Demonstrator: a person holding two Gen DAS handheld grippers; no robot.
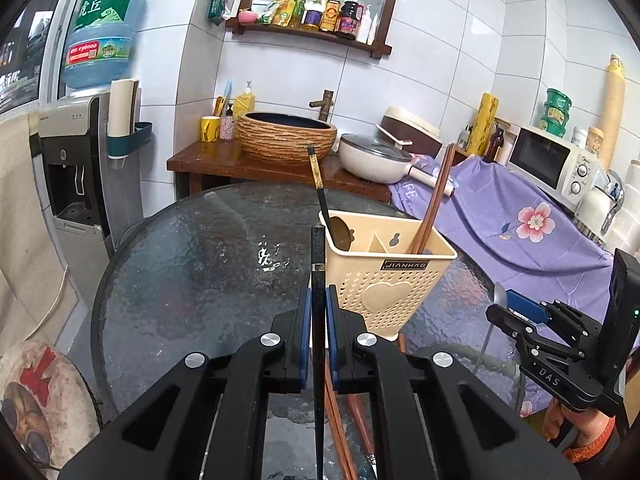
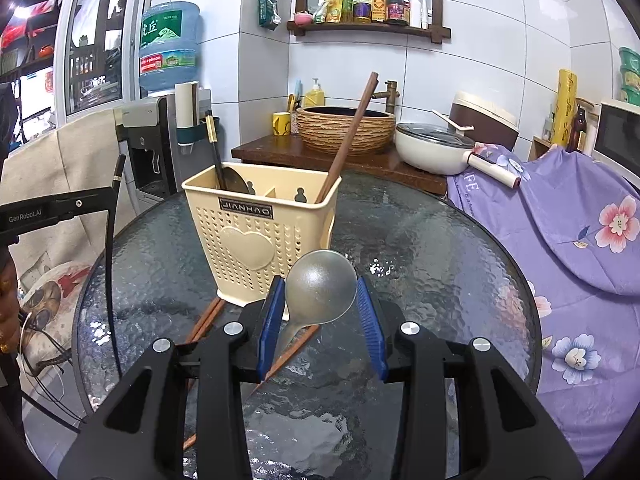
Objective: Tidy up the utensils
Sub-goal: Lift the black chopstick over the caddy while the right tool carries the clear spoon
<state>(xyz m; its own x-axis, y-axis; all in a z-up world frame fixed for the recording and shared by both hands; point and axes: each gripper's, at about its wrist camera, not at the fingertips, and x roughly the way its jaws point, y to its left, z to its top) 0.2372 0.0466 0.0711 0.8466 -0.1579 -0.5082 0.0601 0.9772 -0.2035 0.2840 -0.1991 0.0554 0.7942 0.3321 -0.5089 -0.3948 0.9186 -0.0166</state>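
Left gripper clamps slim black chopstick; right gripper grips round metal spoon.

The left claw is clamped tight on a black chopstick; the right claw holds a metal spoon by the bowl, both tilted downward.

Your left gripper and right gripper are matte black with blue pads lining the jaws and round silver screws just behind them, white lettering marks their sides, and an orange knitted cuff sits behind the right one.
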